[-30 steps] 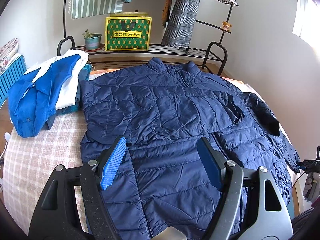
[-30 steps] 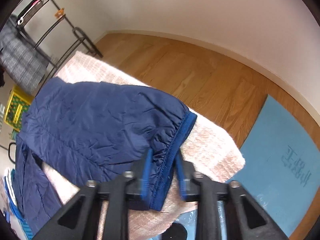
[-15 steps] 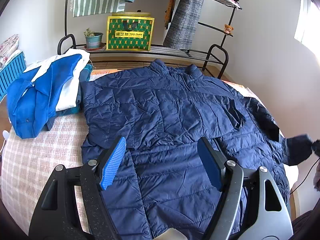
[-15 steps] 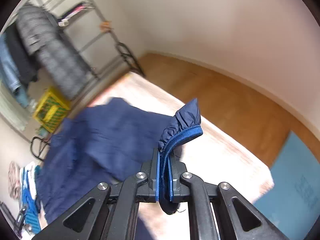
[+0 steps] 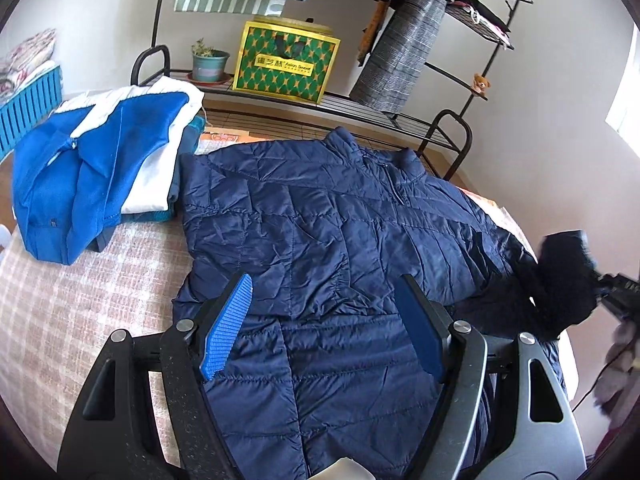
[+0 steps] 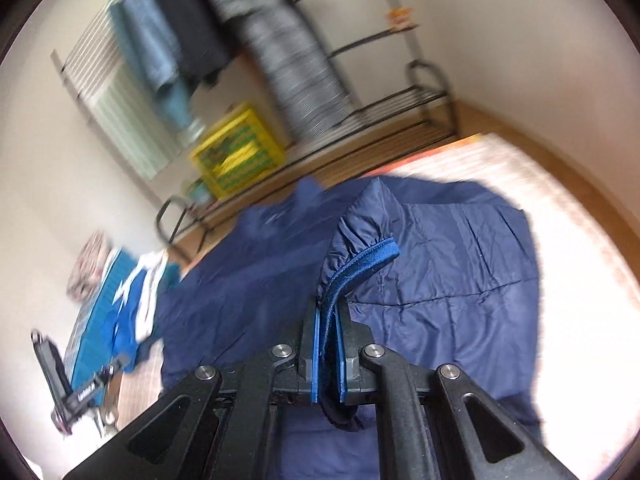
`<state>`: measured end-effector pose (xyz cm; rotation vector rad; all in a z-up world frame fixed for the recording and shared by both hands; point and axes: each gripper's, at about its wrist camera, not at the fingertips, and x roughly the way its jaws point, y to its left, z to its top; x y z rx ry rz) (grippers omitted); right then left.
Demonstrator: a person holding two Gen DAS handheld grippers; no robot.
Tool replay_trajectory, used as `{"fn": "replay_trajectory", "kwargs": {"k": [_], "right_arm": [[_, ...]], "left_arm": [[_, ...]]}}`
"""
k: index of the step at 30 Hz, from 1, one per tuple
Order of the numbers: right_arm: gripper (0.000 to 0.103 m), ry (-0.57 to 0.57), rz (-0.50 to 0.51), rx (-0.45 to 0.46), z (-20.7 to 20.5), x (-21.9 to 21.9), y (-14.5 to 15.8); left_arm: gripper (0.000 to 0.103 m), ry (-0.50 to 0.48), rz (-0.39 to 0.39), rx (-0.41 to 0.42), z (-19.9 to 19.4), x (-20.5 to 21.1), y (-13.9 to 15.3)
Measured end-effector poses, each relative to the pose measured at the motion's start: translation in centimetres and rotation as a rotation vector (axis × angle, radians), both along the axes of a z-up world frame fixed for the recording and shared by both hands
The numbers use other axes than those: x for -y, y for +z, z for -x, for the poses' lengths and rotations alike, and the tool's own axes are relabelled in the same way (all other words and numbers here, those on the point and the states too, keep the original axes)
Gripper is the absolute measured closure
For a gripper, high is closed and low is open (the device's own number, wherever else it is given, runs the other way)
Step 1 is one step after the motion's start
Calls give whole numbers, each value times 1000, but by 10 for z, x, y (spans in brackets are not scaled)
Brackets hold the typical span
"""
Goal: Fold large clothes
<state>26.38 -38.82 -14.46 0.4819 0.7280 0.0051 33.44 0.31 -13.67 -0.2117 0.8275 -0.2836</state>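
The tabletop [image 5: 72, 304], under a pink checked cloth, carries 1 navy quilted jacket [image 5: 320, 240] lying flat across its middle, collar toward the black metal clothes rack [image 5: 400, 116]. In the left wrist view 1 sleeve already lies folded across the chest. A pile of folded blue and white garments [image 5: 100, 168] sits at the tabletop's left end, touching the jacket's shoulder. On the rack's lower shelf stand a green and yellow box [image 5: 284, 64] and a small potted plant [image 5: 208, 62], side by side.

The left hand-held gripper [image 5: 324, 320] hovers above the jacket's lower half, jaws wide apart with nothing between them. The right hand-held gripper [image 6: 328, 344] is clamped tight on the jacket's sleeve cuff [image 6: 360, 264], which is raised clear of the jacket body; the background there is blurred.
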Motion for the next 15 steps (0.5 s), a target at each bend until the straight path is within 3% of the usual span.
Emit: {"fn": "replay_trajectory", "kwargs": {"k": [8,11,12,13,15], "right_arm": [[98,157,18,-125,-49,-57,-55],[89,188,39,-180,-60,-67,-69],[76,191,32,-188,-61,-68,-72],[72,196,11,-185,-55,-61,-71],[69,201,-26,-145,-51,-56,-60]], "left_arm": [[27,-15,9,-52,-14,13,-19],[27,-43,45,-92,-18,22,-28],[27,-56,51,-102,-19,27,-31],[27,-74,55,-111,-18,33,-33],[27,-119,69,-131,-17,48,-37]]}}
